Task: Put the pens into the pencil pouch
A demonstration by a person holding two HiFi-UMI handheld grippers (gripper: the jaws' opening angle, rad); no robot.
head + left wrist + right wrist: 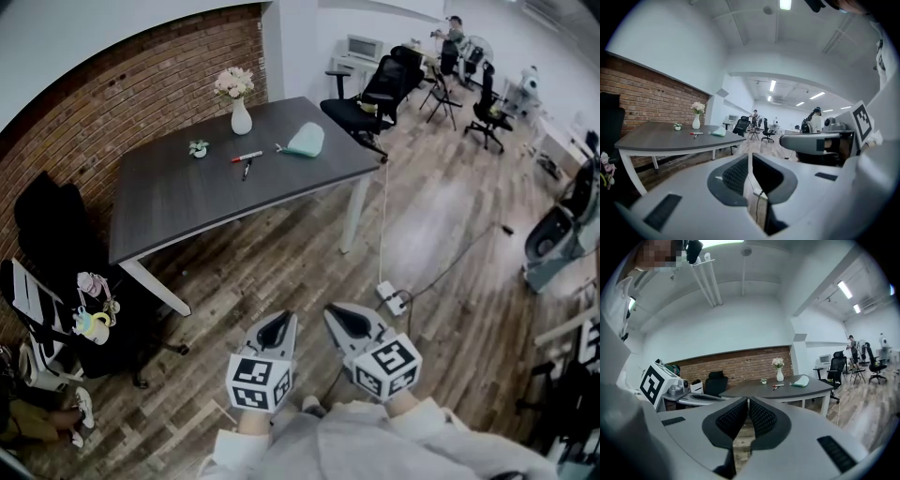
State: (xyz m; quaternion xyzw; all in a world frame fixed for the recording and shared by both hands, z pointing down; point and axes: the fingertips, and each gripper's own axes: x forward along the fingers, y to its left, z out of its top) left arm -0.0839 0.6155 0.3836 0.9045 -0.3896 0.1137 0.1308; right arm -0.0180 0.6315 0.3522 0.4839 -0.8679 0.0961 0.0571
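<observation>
Pens (247, 157) (two, I think, one red, one dark) lie on the table (187, 211) near the pencil pouch (306, 140), well apart from left gripper (274, 328) and right gripper (343, 321), both fingers pressed together and empty, probably pre-approach.

Head view looks steeply down; both gripper views face the distant table (187, 202)

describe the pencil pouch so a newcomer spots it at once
On the dark grey table beside the brick wall, the pencil pouch lies near the right end, right of the red pen. It alone is pale green and soft; the vase stands white and upright.
</observation>
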